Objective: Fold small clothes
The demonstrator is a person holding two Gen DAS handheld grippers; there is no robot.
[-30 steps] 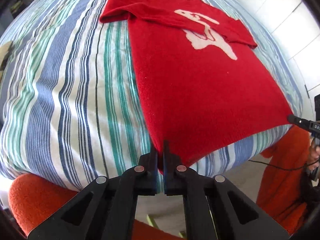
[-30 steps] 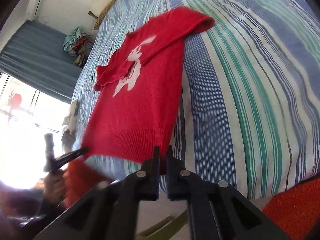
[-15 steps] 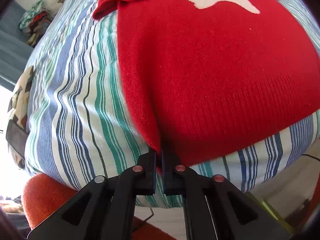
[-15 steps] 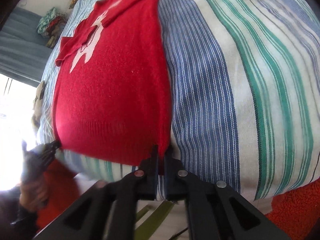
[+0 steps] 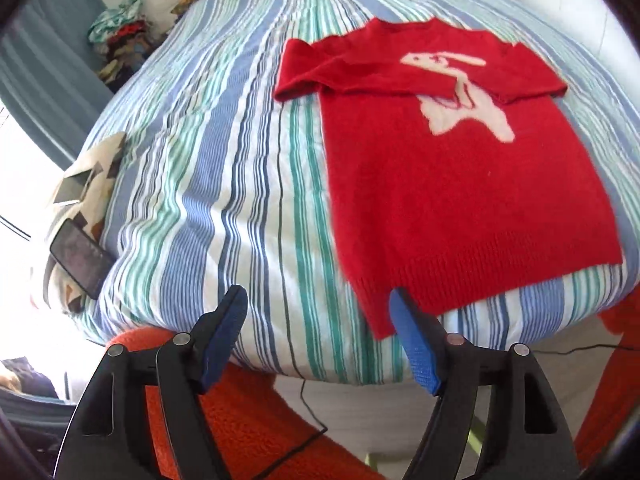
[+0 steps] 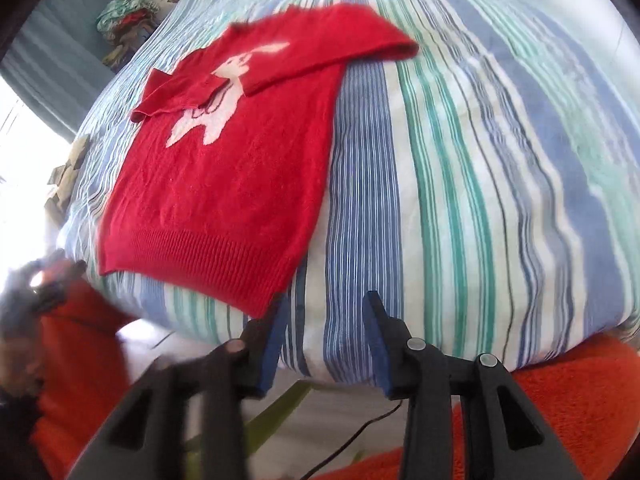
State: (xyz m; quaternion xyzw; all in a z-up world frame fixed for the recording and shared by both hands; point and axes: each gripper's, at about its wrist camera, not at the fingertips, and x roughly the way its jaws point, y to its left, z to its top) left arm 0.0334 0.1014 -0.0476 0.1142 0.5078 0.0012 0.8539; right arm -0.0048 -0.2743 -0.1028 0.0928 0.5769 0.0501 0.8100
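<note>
Striped bed [image 5: 248,168] carries red sweater [image 5: 460,200], flat, hem at near edge. Both sleeves [image 5: 360,76] already folded across chest. Left tongs [image 5: 318,312] and right tongs [image 6: 326,312] opening, nothing between. Body fold not yet done.

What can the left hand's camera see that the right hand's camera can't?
Only the left view: a dark phone on a patterned pillow at the bed's edge, and the left gripper, jaws opening, nothing between them.
Only the right view: the right gripper, jaws opening beside the hem corner, holding nothing.
Both: the red sweater with sleeves folded in, on the striped bedcover.
</note>
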